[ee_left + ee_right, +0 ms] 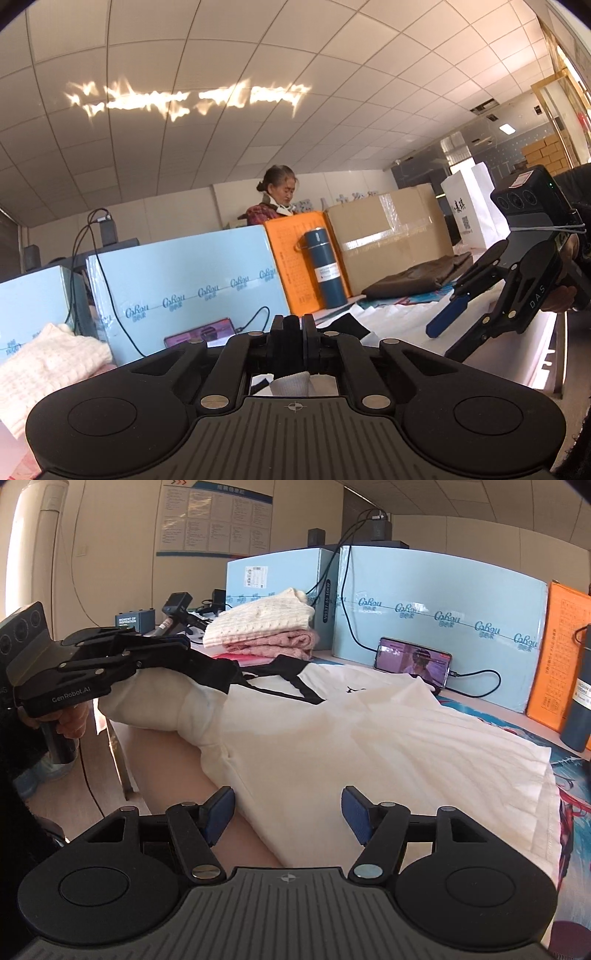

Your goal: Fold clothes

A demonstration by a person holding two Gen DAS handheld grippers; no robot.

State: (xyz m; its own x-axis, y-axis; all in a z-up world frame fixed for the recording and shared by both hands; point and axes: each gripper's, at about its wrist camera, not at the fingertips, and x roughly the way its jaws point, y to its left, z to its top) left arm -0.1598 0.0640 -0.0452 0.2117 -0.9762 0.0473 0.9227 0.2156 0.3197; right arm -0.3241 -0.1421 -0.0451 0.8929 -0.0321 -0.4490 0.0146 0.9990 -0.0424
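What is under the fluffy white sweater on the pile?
Under the cream sweater lies a folded pink knit. Something bright pink peeks out below that; the rest is covered.

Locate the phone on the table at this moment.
In the right wrist view the phone leans against the light-blue box at the table's far side, just beyond the white shirt, with a cable plugged in.
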